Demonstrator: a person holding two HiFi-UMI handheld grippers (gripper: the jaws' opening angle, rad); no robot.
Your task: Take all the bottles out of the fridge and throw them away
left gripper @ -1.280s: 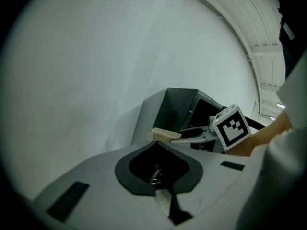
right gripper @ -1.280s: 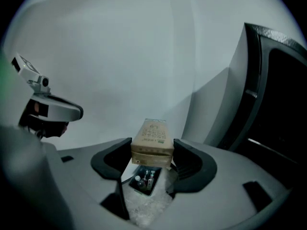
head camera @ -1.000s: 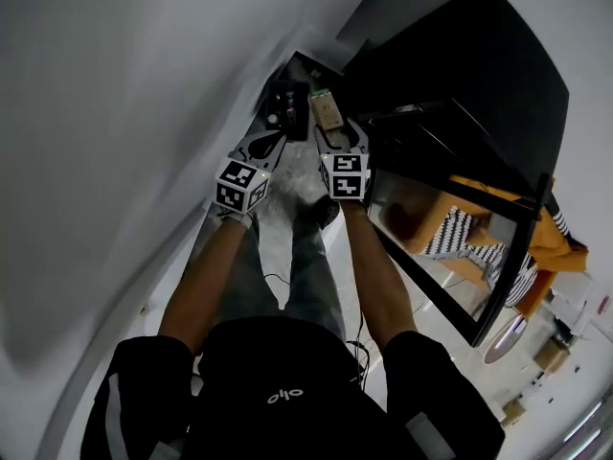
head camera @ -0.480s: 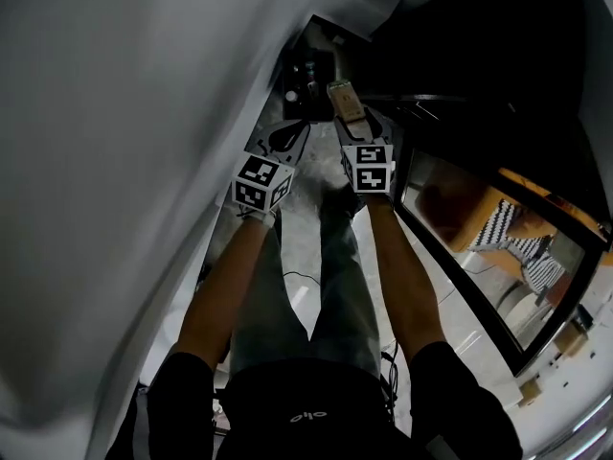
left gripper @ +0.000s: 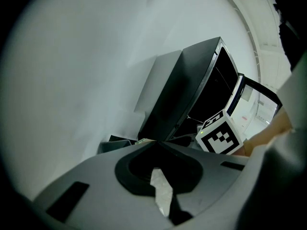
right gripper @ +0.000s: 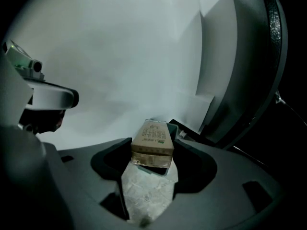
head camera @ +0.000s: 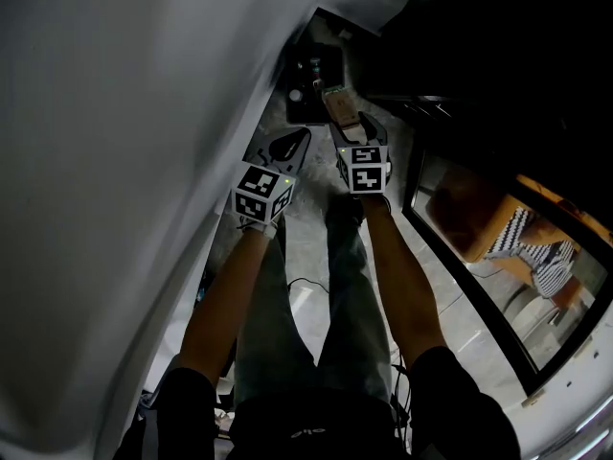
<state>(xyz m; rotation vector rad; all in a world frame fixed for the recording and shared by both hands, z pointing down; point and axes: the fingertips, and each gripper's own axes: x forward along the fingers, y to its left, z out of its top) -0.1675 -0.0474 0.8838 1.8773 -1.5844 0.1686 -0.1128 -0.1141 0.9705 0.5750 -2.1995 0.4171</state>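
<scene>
My right gripper (head camera: 351, 128) is shut on a brown drink carton (head camera: 337, 105), held out over the near edge of a dark bin (head camera: 305, 103) on the floor by the white wall. In the right gripper view the carton (right gripper: 152, 139) sits between the jaw tips of that gripper (right gripper: 152, 151), above the bin's rim (right gripper: 149, 168). To its left, my left gripper (head camera: 287, 146) is shut with nothing in it. In its own view the left gripper (left gripper: 156, 146) has its jaws closed together and empty. Small pale things lie in the bin.
A black fridge (left gripper: 184, 92) stands to the right with its glass door (head camera: 479, 223) swung open. A white wall (head camera: 124, 161) runs along the left. The person's legs stand on a pale marbled floor (head camera: 297, 247) between the two. The right gripper's marker cube (left gripper: 218, 137) shows in the left gripper view.
Both grippers have moved forward toward the bin, and the carton now hangs over its near edge. The fridge door has slid off toward the right of the head view.
</scene>
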